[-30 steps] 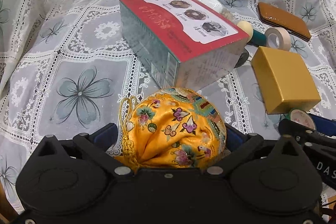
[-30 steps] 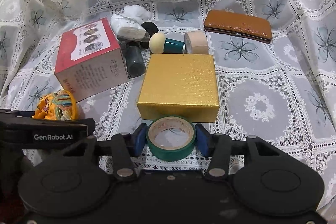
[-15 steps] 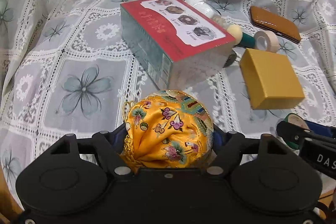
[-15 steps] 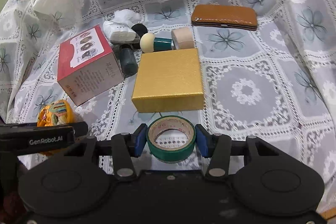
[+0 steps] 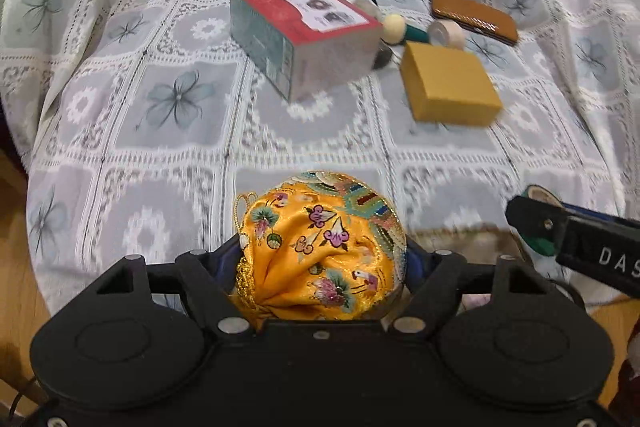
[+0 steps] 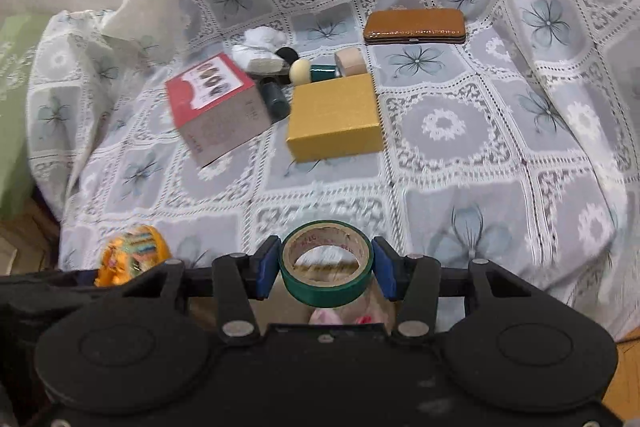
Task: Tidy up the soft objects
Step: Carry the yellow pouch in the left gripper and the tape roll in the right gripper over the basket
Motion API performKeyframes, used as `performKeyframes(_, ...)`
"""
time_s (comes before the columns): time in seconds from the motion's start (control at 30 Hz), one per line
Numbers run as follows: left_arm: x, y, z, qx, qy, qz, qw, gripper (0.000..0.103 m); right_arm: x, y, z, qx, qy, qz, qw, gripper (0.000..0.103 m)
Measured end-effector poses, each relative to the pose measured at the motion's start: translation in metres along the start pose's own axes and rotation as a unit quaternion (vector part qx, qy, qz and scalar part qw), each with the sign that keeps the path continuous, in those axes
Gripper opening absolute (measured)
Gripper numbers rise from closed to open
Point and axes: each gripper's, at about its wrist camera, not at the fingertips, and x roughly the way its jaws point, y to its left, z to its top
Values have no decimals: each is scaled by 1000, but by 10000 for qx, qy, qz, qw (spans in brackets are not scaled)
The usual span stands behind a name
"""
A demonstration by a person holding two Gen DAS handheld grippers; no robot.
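Left wrist: embroidered pouch (image 5: 324,247) squeezed between left tongs (image 5: 326,263).

Your yellow embroidered pouch (image 5: 320,251) sits puckered and rounded between the left gripper's (image 5: 322,259) blue pads, pressed from both sides and lifted off the lace cloth, its gold cord looping out at its left. Your green tape roll (image 6: 326,263) is pinched upright in the right gripper (image 6: 326,269), hole facing you.

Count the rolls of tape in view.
2: a green roll clamped in the right gripper, and a beige roll on the cloth behind the gold box. Others may be hidden.
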Motion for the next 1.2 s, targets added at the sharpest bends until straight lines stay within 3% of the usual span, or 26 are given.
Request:
performKeyframes(0.63,-50,-22,-81,-63,152,8,9999,71,-92,8,-70,88,-247,353,9990,49)
performKeyframes(1.2,-52,-24,-100,-158,356,54,9992,72,-98,14,-82,-26,-52,188,9998,49)
